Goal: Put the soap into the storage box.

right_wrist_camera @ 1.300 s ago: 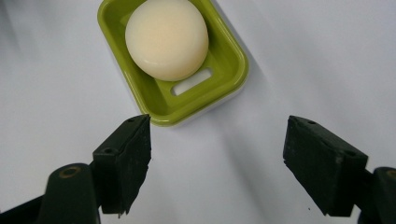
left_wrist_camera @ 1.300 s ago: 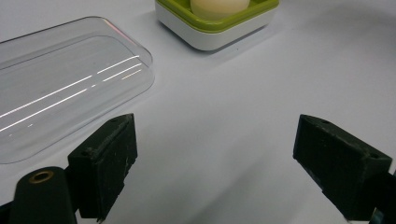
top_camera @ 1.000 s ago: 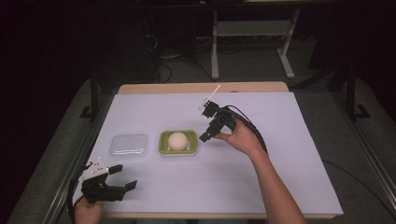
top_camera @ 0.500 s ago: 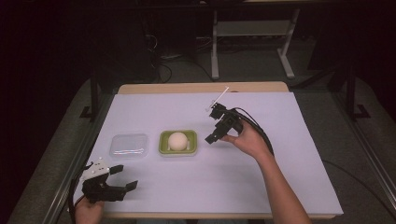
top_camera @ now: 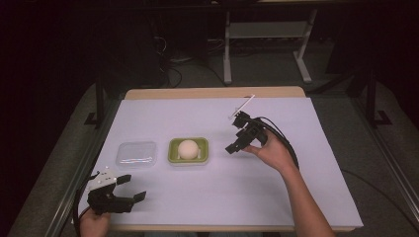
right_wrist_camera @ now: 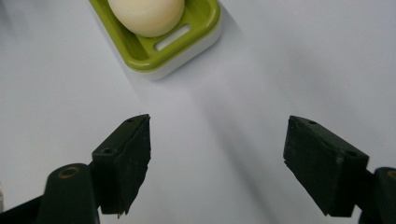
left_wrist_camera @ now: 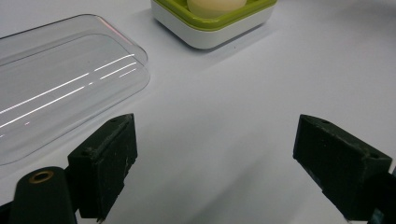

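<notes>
Hovering with jaws wide apart and empty just right of the green soap dish (top_camera: pixel 188 151) at the table's (top_camera: pixel 296 197) middle, the right gripper (top_camera: pixel 239 140) seems mid-approach, next needing to straddle it; the left gripper (top_camera: pixel 129 190) waits, likewise spread, near the front-left corner.

In the left gripper view, the left gripper (left_wrist_camera: pixel 215 158) holds its jaws wide apart over white tabletop (left_wrist_camera: pixel 243 93), a clear lid (left_wrist_camera: pixel 60 88) lying beside a green dish (left_wrist_camera: pixel 215 23) holding what may be soap (left_wrist_camera: pixel 215 4).
</notes>
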### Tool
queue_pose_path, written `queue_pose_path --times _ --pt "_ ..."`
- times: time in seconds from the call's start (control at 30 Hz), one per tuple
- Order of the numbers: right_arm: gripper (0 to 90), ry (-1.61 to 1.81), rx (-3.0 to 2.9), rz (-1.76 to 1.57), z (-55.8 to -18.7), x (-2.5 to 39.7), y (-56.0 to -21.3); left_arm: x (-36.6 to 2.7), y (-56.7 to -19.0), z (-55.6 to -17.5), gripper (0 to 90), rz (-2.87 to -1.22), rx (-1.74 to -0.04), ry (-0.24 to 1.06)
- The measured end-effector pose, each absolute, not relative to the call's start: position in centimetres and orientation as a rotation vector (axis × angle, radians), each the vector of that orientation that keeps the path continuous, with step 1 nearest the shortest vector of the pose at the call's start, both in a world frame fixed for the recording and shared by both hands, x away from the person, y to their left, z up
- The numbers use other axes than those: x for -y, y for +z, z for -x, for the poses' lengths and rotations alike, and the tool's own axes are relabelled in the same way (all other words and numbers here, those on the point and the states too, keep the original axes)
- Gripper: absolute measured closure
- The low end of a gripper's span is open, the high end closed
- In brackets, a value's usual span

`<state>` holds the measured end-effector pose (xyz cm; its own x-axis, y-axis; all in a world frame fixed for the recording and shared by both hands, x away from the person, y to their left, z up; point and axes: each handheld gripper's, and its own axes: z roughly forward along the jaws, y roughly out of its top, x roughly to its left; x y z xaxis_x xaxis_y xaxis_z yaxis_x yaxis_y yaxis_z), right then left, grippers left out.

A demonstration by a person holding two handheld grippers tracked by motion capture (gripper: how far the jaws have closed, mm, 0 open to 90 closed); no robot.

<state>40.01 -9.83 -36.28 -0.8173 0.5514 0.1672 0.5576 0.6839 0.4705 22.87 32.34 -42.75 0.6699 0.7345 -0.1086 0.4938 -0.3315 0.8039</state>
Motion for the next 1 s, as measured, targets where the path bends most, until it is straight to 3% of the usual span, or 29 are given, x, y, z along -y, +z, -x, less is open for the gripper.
queue_pose_path --times 1.0 --pt "21.8 -0.874 2.828 1.064 -37.4 15.7 -37.3 -32.2 -42.9 -22.9 12.9 -2.004 -0.958 0.347"
